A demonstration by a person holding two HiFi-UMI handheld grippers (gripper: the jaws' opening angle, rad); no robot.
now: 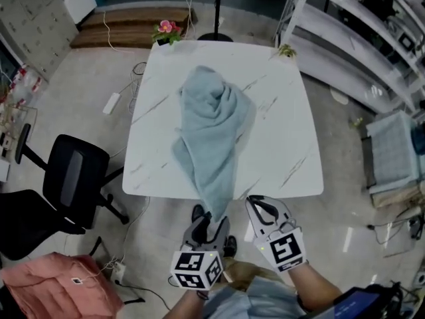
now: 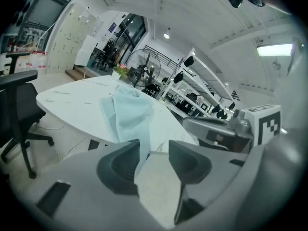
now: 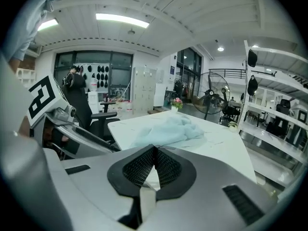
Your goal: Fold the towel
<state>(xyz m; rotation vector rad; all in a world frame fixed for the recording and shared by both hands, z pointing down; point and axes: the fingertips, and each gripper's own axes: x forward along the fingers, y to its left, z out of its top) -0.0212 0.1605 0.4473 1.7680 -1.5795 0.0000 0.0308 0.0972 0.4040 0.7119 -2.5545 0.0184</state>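
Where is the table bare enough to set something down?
Widest bare patch: the table right of the towel. A narrower strip lies left of it, another behind it between flowers and plant. Crowded: middle and near edge, under the towel.

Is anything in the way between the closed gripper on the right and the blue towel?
No, nothing visible. Only a bare stretch of the white marble-patterned table lies between the right gripper and the crumpled light blue towel. The towel's hanging corner sits between the left gripper's open jaws.
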